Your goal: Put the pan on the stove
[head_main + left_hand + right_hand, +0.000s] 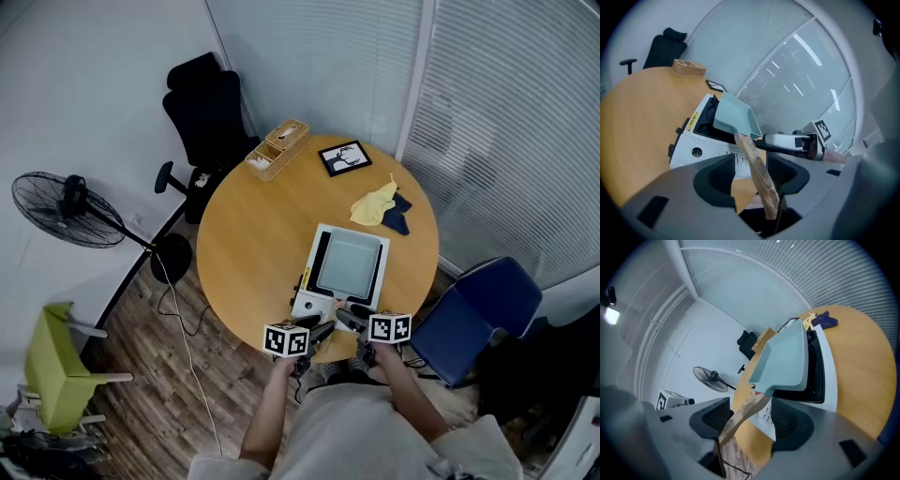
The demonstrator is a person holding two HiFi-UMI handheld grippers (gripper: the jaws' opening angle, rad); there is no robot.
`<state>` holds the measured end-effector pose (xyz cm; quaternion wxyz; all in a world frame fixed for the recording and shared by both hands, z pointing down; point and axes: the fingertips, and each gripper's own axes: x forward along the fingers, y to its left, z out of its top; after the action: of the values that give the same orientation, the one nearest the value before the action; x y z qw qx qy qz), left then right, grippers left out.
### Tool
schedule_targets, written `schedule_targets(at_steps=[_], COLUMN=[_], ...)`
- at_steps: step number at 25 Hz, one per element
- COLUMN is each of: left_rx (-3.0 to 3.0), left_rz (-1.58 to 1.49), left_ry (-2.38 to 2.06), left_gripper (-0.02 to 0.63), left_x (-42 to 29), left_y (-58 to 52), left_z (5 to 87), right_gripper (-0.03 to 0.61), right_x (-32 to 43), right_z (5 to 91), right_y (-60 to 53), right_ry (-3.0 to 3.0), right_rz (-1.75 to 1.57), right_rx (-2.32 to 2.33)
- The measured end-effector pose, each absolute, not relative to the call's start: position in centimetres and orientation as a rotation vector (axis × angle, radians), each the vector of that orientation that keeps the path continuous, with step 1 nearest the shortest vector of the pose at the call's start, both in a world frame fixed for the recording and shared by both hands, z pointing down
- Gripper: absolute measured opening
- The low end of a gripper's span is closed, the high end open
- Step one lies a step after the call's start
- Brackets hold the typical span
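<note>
A square pale-teal pan (349, 264) sits on the white portable stove (313, 306) near the front of the round wooden table (248, 234). Its wooden handle (757, 173) points toward me over the table edge. My left gripper (317, 326) and right gripper (347, 315) meet at that handle. In the left gripper view the handle lies between the wide jaws of the left gripper (752, 176), with a gap beside it. In the right gripper view the right gripper (750, 420) is also spread, the handle (740, 416) lying loose between its pads below the pan (785, 359).
A wooden tissue box (278, 147), a framed picture (344, 157) and yellow and dark cloths (380, 206) lie at the table's far side. A black chair (206, 108), a blue chair (478, 314), a fan (66, 211) and a green chair (56, 366) stand around.
</note>
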<state>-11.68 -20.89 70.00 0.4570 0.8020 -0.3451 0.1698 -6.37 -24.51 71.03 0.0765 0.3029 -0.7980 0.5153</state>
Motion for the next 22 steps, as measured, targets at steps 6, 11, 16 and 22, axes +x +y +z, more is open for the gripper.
schedule_targets(at_steps=[6,11,16,22], left_rx=[2.023,2.053,2.113,2.141], left_rz=[0.43,0.398,0.502,0.585], left_ry=[-1.023,-1.107,-1.165,-1.199], left_gripper=[0.233,0.236,0.236,0.236], left_x=[-12.2,-12.0,-11.7,-11.5], left_y=[-21.7,-22.1,-21.5,-21.1], left_z=[69.2,68.0,67.6,67.8], right_gripper=[0.259,0.258,0.256,0.25], right_x=[-5.0,-4.1,-4.1,-4.1], right_z=[69.8,69.0,68.1,68.3], right_y=[-24.9,-25.4,-25.4,-25.2], right_ry=[-2.427,-2.427,-2.448,-2.441], right_rz=[1.295,1.032,0.951,0.927], right_rx=[0.996,1.066,1.086,1.1])
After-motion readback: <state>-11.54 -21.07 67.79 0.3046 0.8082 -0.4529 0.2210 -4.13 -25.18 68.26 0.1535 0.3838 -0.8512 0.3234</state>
